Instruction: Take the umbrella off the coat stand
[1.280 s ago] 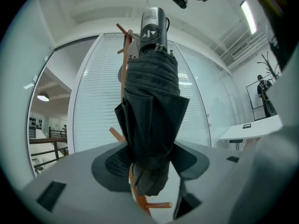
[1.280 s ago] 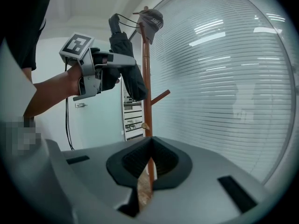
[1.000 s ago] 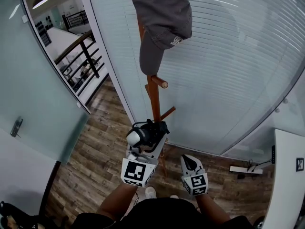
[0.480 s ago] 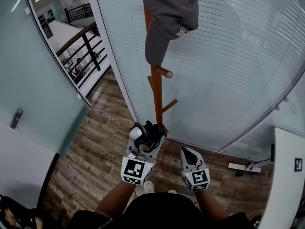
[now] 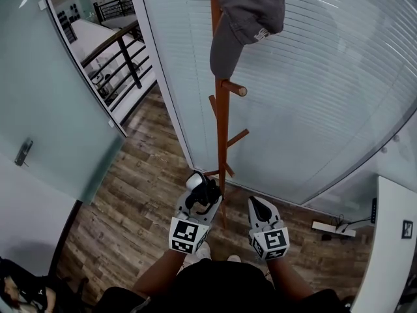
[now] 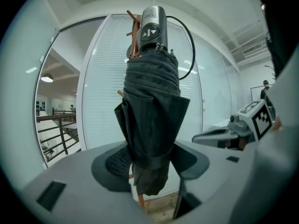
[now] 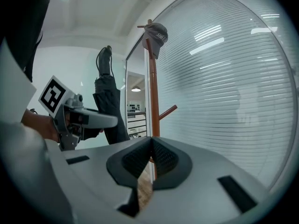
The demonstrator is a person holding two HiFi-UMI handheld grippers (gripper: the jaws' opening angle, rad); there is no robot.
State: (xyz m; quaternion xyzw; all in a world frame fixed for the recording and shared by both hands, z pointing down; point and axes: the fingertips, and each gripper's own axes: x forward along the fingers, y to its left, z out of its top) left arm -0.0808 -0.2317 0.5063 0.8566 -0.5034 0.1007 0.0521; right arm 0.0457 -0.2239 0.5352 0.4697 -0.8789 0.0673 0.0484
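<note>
My left gripper (image 5: 197, 199) is shut on a folded dark umbrella (image 5: 204, 195), low down in front of the foot of the wooden coat stand (image 5: 222, 129). In the left gripper view the umbrella (image 6: 152, 120) stands upright between the pads, clear of the stand, its grey handle (image 6: 154, 24) on top with a cord loop. My left gripper (image 6: 150, 164) grips its lower part. My right gripper (image 5: 259, 212) hovers beside it, shut on nothing (image 7: 150, 157). From the right gripper view the umbrella (image 7: 110, 113) is seen left of the coat stand (image 7: 152, 87).
A grey cap (image 5: 251, 12) hangs on the stand's top peg. Behind the stand runs a glass wall with blinds (image 5: 326, 90). A glass door (image 5: 45, 129) is on the left, and a white table edge (image 5: 391, 240) on the right. A power strip (image 5: 332, 229) lies on the wooden floor.
My left gripper has sunk with the umbrella, away from the stand's lower pegs and closer to the person. The right gripper has hardly shifted.
</note>
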